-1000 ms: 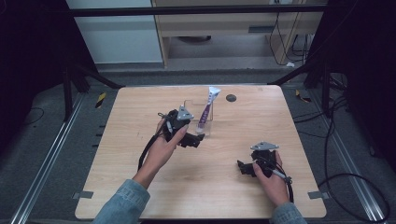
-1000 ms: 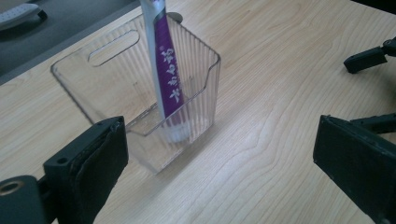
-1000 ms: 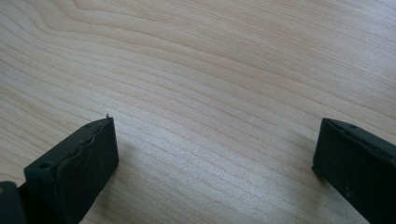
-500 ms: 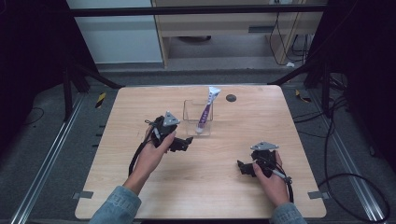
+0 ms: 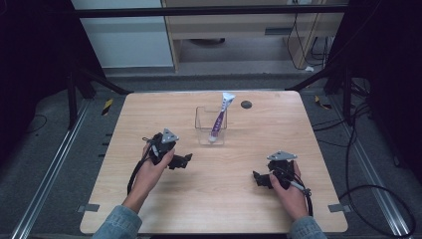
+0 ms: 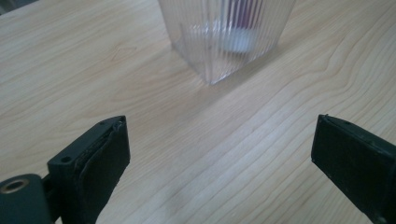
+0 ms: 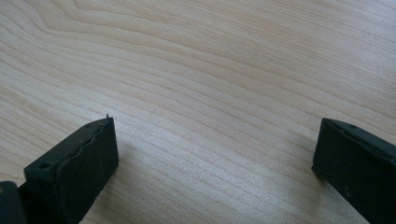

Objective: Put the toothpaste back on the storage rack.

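The left claw (image 5: 185, 160) has pulled back from the clear cup (image 5: 211, 125) toward the person's side of the table (image 5: 149, 109) since the earlier frames, and it now sits low, near the cup's front-left corner but apart from it. Its jaws stand wide apart with nothing between them; the right claw (image 5: 259, 178) rests well off to the right, jaws likewise spread over bare wood.

The tube (image 5: 219, 118) stands tilted in the cup, cap end down, its flat crimped tail leaning over the far-right rim. The step looks like a release and retreat — best done by drawing straight back and keeping the jaws spread, so neither clips the cup.

The cup is ribbed transparent plastic, square-cornered (light, and likely to slide on the smooth grained table); the tube is soft, white and purple.
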The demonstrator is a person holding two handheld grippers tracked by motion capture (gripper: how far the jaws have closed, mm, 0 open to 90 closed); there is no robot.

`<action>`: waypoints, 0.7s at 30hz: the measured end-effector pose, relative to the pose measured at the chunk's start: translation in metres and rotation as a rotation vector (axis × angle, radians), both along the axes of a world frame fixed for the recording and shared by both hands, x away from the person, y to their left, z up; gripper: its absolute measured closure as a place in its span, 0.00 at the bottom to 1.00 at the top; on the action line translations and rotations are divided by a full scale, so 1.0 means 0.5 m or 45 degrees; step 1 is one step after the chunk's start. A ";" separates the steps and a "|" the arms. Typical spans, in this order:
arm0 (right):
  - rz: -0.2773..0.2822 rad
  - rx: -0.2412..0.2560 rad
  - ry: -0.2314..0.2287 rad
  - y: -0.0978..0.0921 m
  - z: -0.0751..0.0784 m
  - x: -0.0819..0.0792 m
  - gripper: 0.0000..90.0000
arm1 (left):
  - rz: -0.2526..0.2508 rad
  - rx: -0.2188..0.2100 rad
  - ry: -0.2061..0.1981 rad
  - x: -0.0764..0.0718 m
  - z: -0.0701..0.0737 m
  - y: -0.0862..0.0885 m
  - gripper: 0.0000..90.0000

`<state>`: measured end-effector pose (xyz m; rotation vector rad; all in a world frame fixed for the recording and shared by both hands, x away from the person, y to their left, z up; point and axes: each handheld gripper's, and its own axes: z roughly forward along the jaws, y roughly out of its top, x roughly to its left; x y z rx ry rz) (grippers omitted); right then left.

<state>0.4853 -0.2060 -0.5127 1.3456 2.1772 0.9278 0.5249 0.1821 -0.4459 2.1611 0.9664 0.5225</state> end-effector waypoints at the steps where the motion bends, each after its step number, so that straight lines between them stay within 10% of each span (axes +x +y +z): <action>1: 0.000 0.000 0.000 0.000 0.000 0.000 0.00 | 0.007 0.006 0.013 -0.004 -0.012 0.010 0.04; 21: 0.000 0.000 0.000 0.000 0.000 0.000 0.00 | 0.085 -0.012 0.066 -0.033 -0.059 0.087 0.04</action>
